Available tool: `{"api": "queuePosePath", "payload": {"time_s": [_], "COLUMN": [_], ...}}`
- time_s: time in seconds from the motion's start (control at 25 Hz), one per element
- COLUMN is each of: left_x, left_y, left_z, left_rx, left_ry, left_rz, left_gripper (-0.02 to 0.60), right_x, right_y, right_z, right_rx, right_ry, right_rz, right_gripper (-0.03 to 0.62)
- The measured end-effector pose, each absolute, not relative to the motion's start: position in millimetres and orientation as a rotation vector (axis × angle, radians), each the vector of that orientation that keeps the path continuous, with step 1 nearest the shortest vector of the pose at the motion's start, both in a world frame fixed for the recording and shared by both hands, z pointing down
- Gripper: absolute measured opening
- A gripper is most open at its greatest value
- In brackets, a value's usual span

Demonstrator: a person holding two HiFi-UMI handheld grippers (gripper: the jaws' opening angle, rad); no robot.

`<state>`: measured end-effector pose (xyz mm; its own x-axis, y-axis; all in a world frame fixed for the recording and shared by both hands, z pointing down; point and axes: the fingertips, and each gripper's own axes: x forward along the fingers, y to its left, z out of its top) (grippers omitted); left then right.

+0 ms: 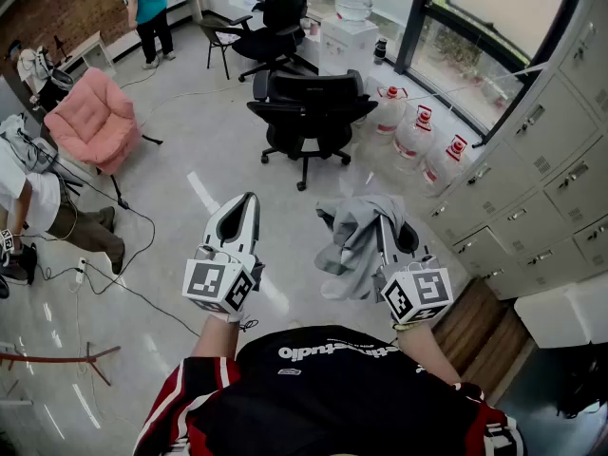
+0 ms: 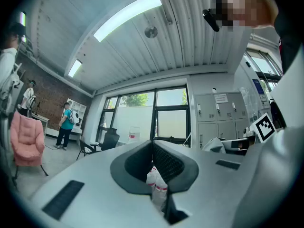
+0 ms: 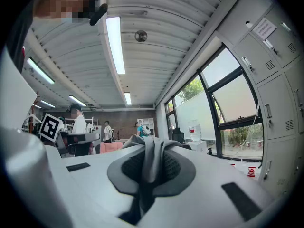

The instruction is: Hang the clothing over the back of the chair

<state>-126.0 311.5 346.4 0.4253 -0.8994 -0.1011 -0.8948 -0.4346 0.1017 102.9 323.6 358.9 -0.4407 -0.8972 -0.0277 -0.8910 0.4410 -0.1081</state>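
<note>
A grey garment [image 1: 347, 245] hangs bunched from my right gripper [image 1: 378, 224], which is shut on it at about waist height. In the right gripper view the cloth [image 3: 148, 167] is pinched between the black pads and drapes over them. My left gripper [image 1: 249, 200] is beside it on the left, held level, with its jaws shut and nothing between them [image 2: 153, 148]. The black office chair [image 1: 309, 112] stands a few steps ahead on the pale floor, its backrest towards me. Both grippers are well short of it.
Large water bottles [image 1: 418, 131] stand along the window right of the chair. Grey lockers [image 1: 541, 188] line the right wall. A second black chair [image 1: 280, 12] is further back. A pink armchair [image 1: 90, 117], floor cables [image 1: 142, 297] and people [image 1: 147, 8] occupy the left.
</note>
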Motion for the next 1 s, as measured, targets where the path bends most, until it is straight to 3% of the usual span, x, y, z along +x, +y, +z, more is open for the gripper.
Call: {"api": "queuePosePath", "payload": {"time_s": [1.0], "left_x": [-100], "left_y": [305], "left_z": [345], "left_rx": [2.637], "left_ry": [-1.602], "left_rz": [-0.209], "left_gripper": [0.025], "right_x": [104], "right_y": [317], "right_z": [361], "right_rx": [-1.535], "right_ry": [2.631], "right_rz": [-0.154], "right_gripper": [0.023]}}
